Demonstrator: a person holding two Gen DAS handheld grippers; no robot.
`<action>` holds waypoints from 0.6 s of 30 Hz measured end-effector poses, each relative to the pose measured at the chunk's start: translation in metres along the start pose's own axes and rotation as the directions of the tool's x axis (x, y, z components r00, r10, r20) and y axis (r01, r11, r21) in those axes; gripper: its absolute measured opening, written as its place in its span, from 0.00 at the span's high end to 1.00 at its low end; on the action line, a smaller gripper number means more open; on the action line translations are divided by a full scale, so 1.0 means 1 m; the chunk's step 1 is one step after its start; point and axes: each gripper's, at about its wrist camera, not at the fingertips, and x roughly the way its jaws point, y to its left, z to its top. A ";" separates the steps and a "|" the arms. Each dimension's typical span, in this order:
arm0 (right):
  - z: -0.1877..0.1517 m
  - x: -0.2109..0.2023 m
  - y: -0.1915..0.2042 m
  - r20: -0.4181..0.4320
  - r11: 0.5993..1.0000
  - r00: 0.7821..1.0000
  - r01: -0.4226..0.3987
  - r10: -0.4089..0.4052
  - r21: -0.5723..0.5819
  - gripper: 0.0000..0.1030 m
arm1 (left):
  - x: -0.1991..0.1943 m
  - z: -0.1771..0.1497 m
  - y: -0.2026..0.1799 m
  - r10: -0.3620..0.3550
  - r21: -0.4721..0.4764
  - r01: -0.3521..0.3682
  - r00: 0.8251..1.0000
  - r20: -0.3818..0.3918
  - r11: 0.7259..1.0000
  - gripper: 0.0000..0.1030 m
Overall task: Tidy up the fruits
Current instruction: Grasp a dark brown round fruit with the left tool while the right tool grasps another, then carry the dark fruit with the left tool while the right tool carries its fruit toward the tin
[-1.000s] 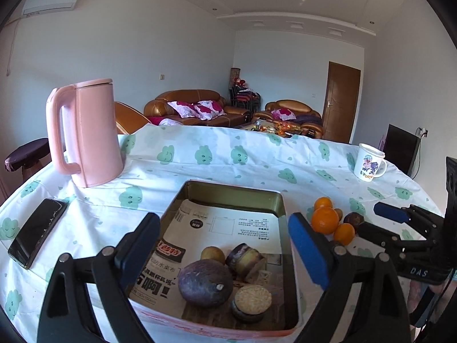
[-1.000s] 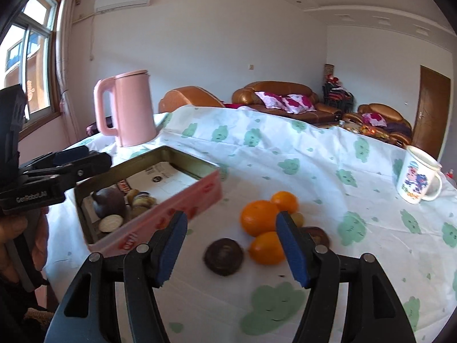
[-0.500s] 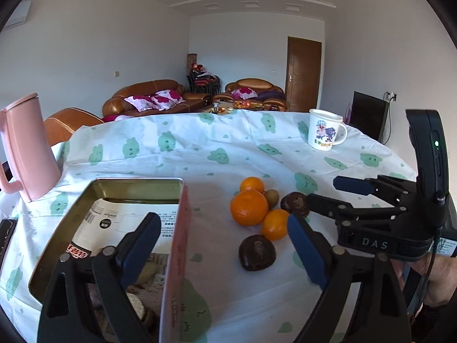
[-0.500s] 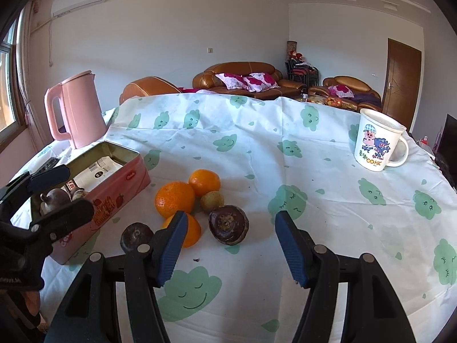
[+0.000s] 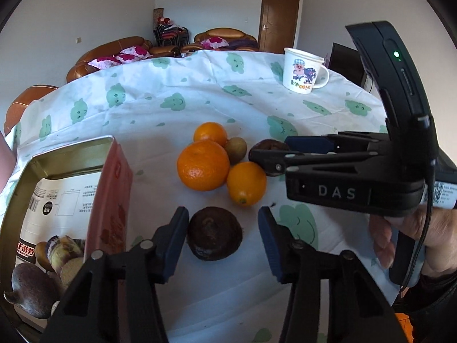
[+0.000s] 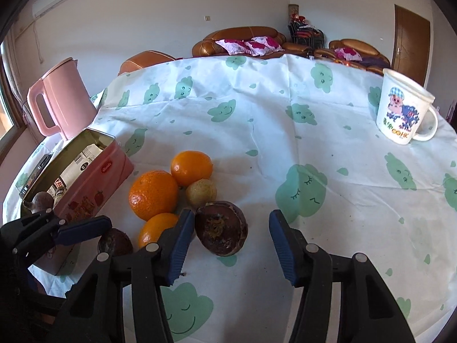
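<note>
A pink tin box point(image 5: 114, 188) with several fruits inside stands at the left; it also shows in the right wrist view point(image 6: 94, 183). Three oranges point(image 5: 203, 164), a small kiwi point(image 5: 236, 149) and two dark passion fruits lie on the cloth beside it. My left gripper point(image 5: 223, 242) is open around the near dark fruit point(image 5: 214, 237), its left pad close to it. My right gripper point(image 6: 228, 240) is open around the other dark fruit point(image 6: 221, 231), its left pad next to it. The right gripper also shows in the left wrist view point(image 5: 281, 151).
A pink kettle point(image 6: 61, 100) stands behind the tin. A white cartoon mug point(image 6: 402, 108) stands at the far right of the table point(image 6: 314, 114). A dark phone point(image 6: 35, 171) lies left of the tin. Sofas and a door are beyond.
Both grippers have swung from the tin toward the fruit pile and come lower and closer. Each now has its open jaws around a dark fruit.
</note>
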 end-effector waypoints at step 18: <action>-0.008 -0.037 0.011 0.184 0.999 0.983 -0.007 0.017 -0.052 0.67 | -0.028 -0.012 -0.006 0.005 0.003 -0.005 0.988 0.153 1.000 0.63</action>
